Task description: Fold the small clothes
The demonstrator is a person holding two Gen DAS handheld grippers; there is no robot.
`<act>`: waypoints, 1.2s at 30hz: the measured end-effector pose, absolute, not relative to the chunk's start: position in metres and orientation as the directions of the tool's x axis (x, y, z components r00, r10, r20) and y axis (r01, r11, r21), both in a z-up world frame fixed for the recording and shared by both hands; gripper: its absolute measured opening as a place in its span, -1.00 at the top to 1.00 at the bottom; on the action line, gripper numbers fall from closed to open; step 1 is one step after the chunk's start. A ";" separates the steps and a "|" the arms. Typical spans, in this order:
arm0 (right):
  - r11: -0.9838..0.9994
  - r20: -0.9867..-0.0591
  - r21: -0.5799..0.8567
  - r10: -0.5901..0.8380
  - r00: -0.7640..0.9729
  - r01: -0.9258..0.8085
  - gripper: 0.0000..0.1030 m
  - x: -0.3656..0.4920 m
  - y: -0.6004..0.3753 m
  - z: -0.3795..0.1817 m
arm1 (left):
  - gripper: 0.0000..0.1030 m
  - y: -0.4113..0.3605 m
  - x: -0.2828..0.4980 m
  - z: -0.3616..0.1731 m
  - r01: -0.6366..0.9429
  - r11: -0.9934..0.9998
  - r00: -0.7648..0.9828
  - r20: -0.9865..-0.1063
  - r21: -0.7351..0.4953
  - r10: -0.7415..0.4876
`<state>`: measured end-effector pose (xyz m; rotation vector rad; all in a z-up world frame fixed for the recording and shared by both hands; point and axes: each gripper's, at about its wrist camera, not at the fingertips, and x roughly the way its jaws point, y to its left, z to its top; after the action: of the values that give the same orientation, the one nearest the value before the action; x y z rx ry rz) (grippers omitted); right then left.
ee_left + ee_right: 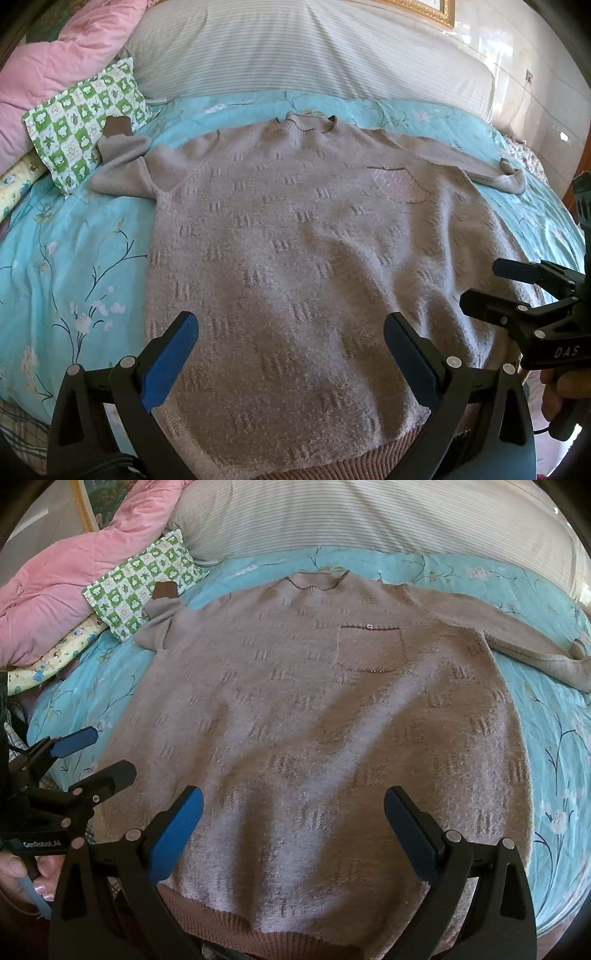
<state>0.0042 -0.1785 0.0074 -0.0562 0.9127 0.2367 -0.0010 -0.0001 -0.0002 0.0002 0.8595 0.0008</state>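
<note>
**Sweater spread flat, both grippers wide and empty**

The bed (74, 229) in its turquoise floral cover carries a beige sweater (295, 240), laid flat ahead of and beneath both sets of fingers. The left gripper (291, 354) and right gripper (293, 830) hover above its hem, jaws spread wide, gripping nothing.

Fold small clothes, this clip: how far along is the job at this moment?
Done: the sweater lies flat, front up, on the blue bedspread, sleeves out to the sides. In hand: nothing; the left hand-held gripper and right hand-held gripper hover open above the hem. Left: every fold; none is visible yet.
</note>
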 end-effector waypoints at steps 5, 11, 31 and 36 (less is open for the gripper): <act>0.973 -0.790 0.054 0.180 0.586 -0.226 -0.91 0.005 -0.178 0.008 | -0.96 0.000 -0.001 -0.001 -0.002 1.000 0.647 -0.763 0.010 0.009; 0.972 -0.789 0.056 0.182 0.587 -0.226 -0.91 0.005 -0.178 0.009 | -0.96 -0.001 0.000 -0.001 -0.003 1.000 0.642 -0.767 0.015 0.014; 0.971 -0.786 0.072 0.195 0.586 -0.227 -0.91 0.007 -0.181 0.010 | -0.96 0.001 0.000 -0.003 0.003 1.000 0.644 -0.765 -0.024 -0.020; 0.977 -0.831 0.001 0.119 0.544 -0.212 -0.91 0.008 -0.181 0.012 | -0.96 0.000 0.004 -0.006 0.002 0.998 0.631 -0.774 -0.069 -0.055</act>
<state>0.0079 -0.1811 0.0123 -0.1032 0.9764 0.1966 0.0038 -0.0002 -0.0063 -0.0637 0.8881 -0.0328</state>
